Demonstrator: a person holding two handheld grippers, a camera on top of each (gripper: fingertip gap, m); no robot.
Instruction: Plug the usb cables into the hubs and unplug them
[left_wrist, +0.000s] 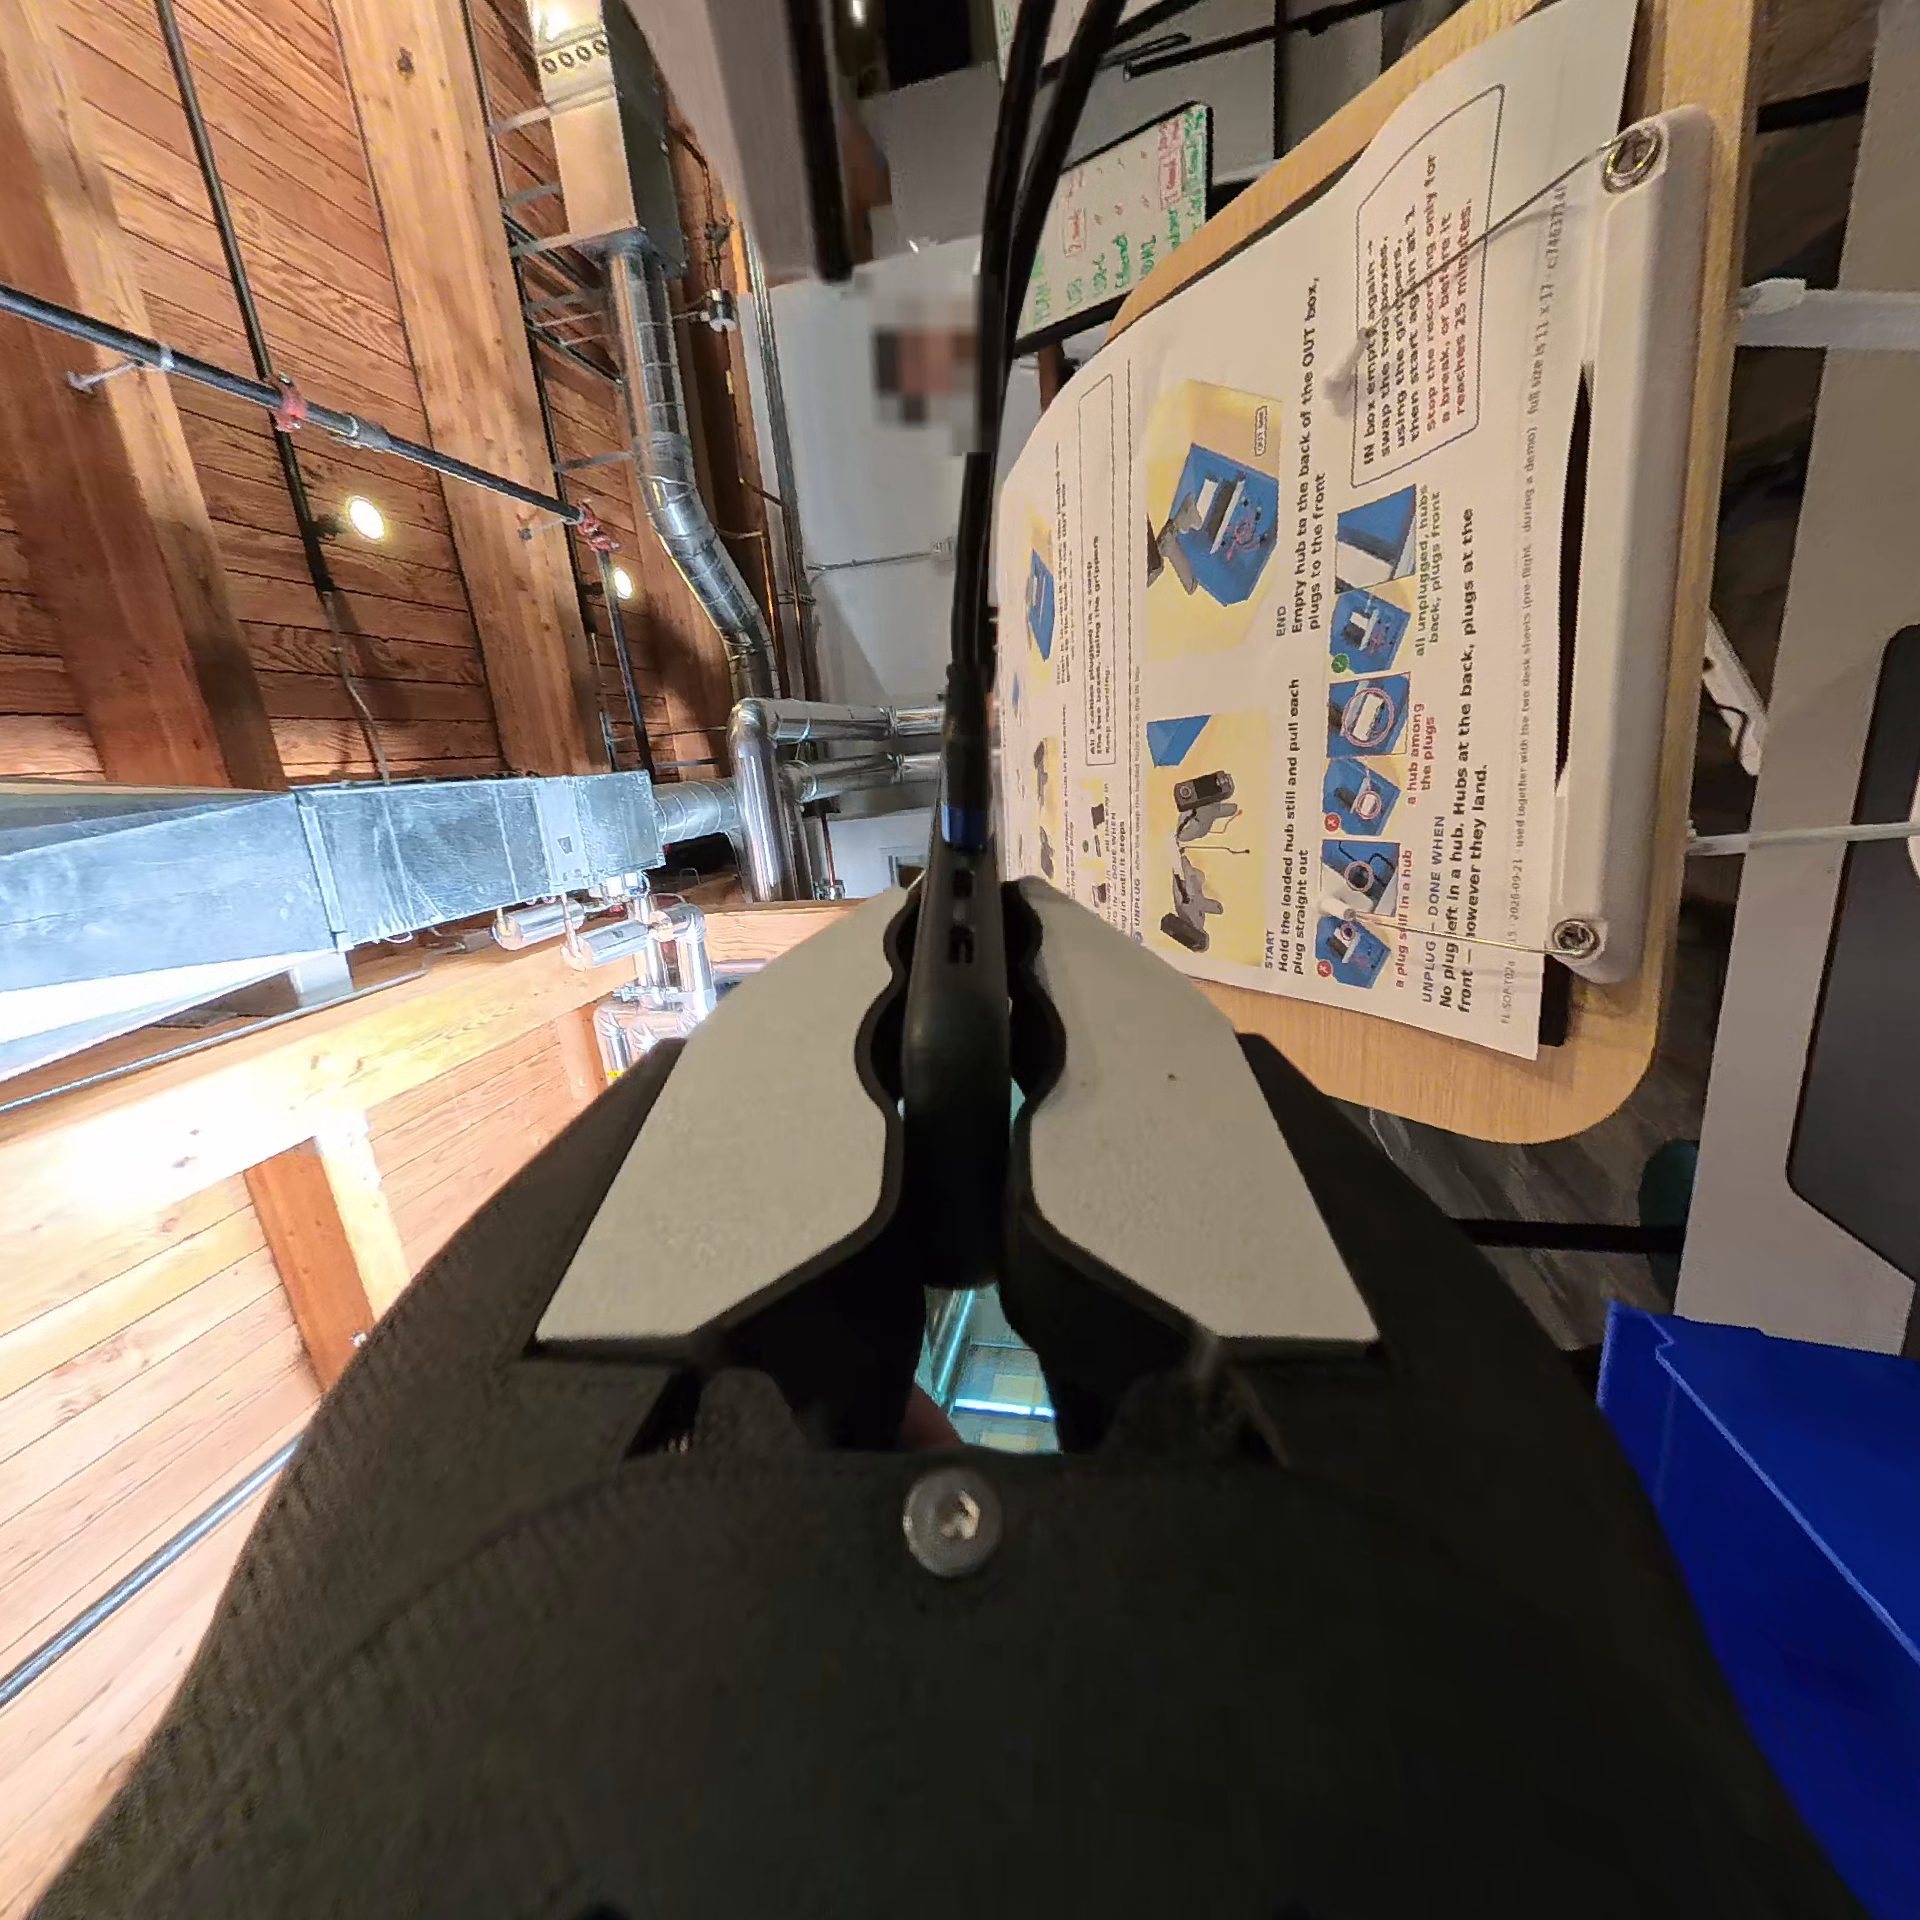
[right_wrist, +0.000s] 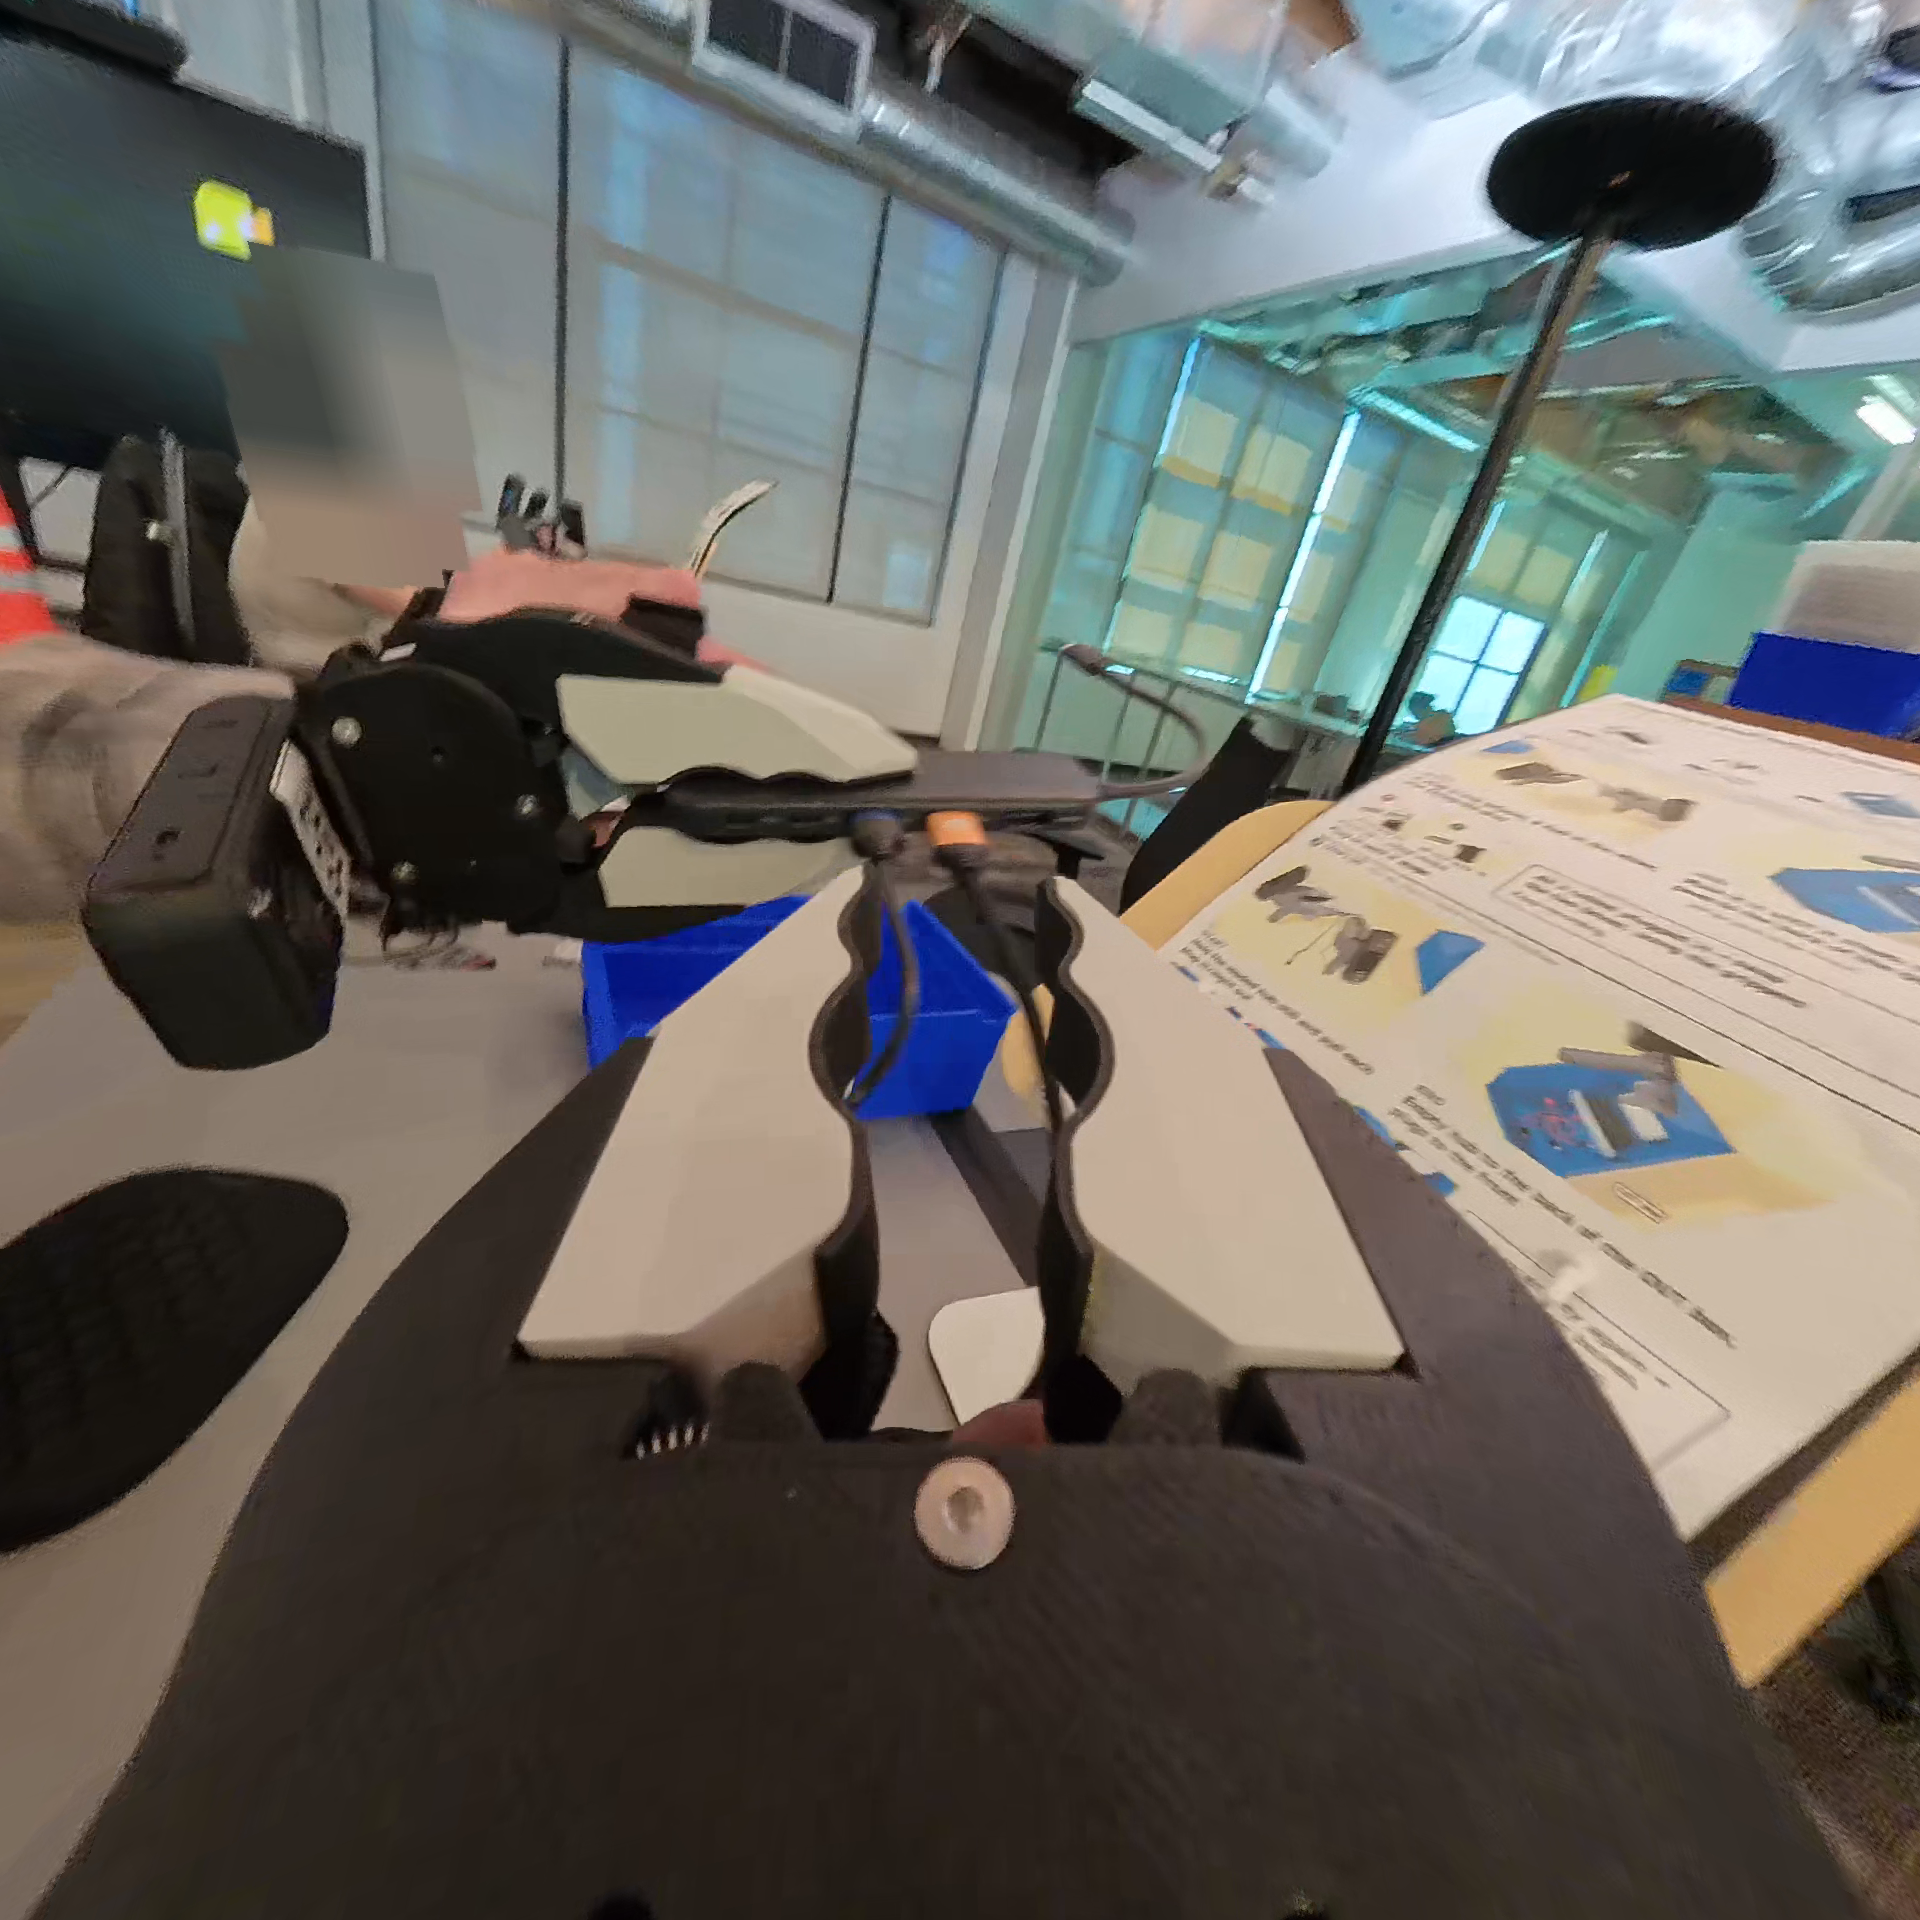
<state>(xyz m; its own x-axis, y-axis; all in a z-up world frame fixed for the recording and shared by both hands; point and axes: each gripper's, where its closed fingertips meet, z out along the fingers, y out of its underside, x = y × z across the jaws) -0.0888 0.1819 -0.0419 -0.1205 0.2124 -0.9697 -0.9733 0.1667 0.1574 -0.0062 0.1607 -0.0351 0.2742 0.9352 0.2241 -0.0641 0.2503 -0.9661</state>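
Hub (right_wrist: 935, 795) held in mid-air, clamped flat between the pressed-together fingers of the left tongs (right_wrist: 831, 805); in the left wrist view the same dark body stands edge-on in the pinch of the left tongs (left_wrist: 961, 935), its own lead running away from the far end. Two plugs are seated in the hub's near edge: a blue-collared plug (right_wrist: 876, 831) and an orange plug (right_wrist: 954, 831), each with a black cable hanging down toward the blue bin (right_wrist: 914, 1049) on the counter (right_wrist: 416, 1101).

The right tongs (right_wrist: 951, 914) are spread and hold nothing. They sit just below the plugs, and both cables pass through the gap between the fingers. Whether a third plug is seated cannot be told from these views.

Progress, as a judgement: with two plugs in the hub, either plugging is nearly finished or unplugging is about to begin; every seated plug remains to be pulled, and the nearer target appears to be the orange one.

Room for moving: open air lies below and toward the right tongs, so a straight pull along the plug axis looks unobstructed. To the right stands a tilted wooden board carrying an instruction sheet (right_wrist: 1558, 1039), near the right finger; a black pole (right_wrist: 1475, 499) rises behind the board. The bin's rim lies beneath the hanging cables, which could snag on it.
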